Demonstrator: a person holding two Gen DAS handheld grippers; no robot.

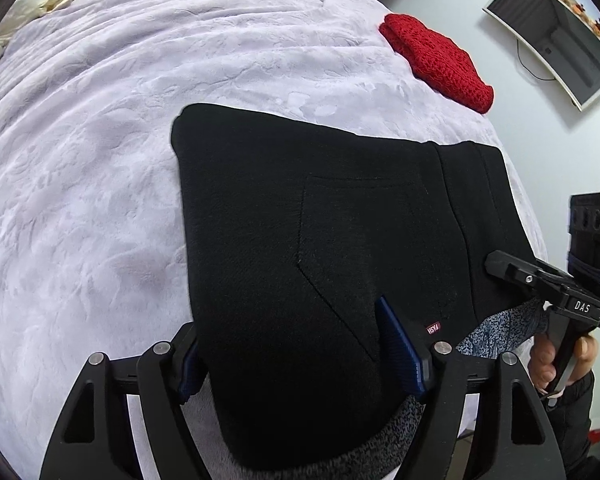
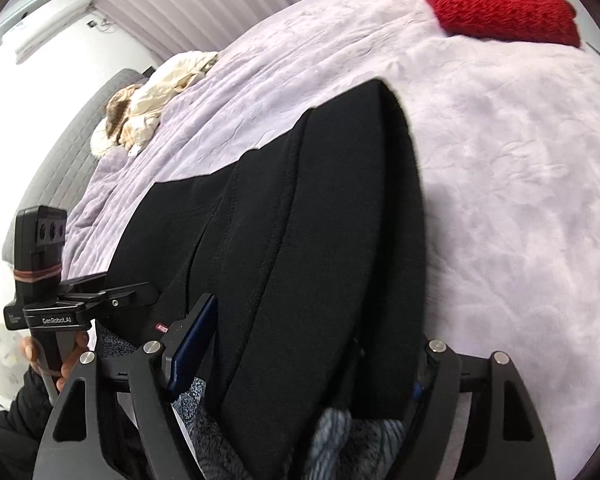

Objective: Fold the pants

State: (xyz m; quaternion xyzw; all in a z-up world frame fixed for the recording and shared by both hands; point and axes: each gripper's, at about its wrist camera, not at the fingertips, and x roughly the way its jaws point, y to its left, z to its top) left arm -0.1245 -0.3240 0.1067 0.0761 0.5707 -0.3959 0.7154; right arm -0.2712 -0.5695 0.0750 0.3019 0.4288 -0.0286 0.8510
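A lilac-covered bed (image 1: 100, 160) carries the black pants (image 1: 300, 220), folded into a thick stack at its near edge, a red knit (image 1: 440, 60) lying well apart beyond. The left hand-held gripper (image 1: 300, 348) and the right hand-held gripper (image 2: 308, 360) each stand wide, fingers straddling the near hem without pinching it. The fold looks close to done; the next move likely calls for clamping that hem evenly and carrying it over.
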